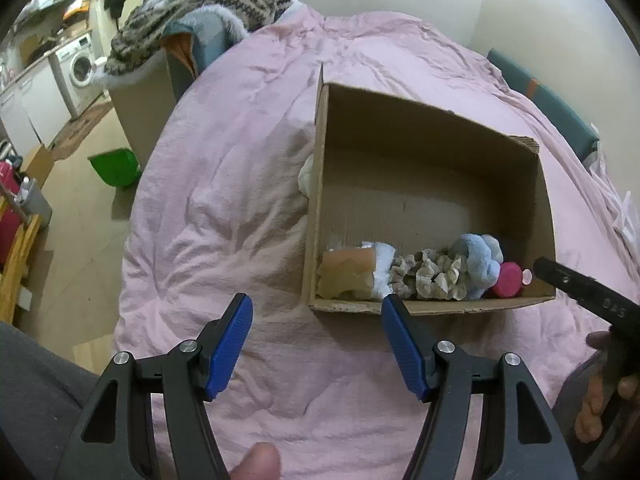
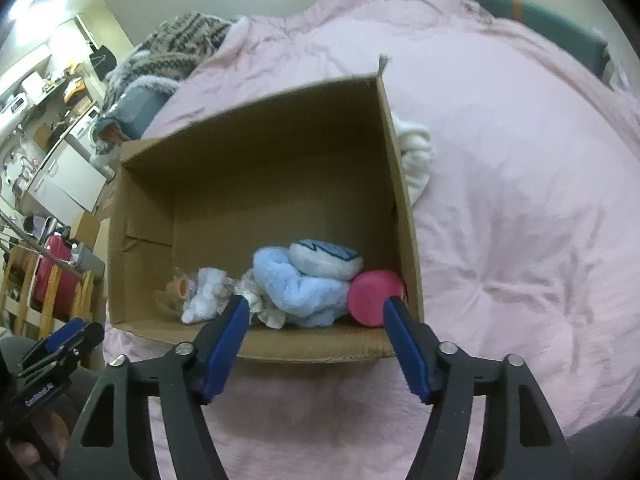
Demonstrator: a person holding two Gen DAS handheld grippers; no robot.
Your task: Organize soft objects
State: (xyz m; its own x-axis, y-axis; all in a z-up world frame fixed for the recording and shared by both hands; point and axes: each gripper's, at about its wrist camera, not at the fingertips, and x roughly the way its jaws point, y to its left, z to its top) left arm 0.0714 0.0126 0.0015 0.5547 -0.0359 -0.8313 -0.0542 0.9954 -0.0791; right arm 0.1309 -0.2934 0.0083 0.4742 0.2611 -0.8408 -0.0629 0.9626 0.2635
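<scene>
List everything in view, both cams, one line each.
box: 1, brown cardboard, open, on the bed
blue plush: 1, light blue, in box by near wall
white pad: 1, white with blue marking, on the blue plush
pink ball: 1, pink, box's near corner
beige cloth: 1, crumpled, in box beside blue plush
white cloth: 1, in box
tan item: 1, in box's other near corner
white bundle: 1, on duvet against box's outer wall
duvet: 1, pink, covers bed
striped blanket: 1, brown-black, far end of bed
green bin: 1, on floor
washer: 1, white, far left
left tongs: open, empty, over duvet
right tongs: open, empty, at box's near wall
</scene>
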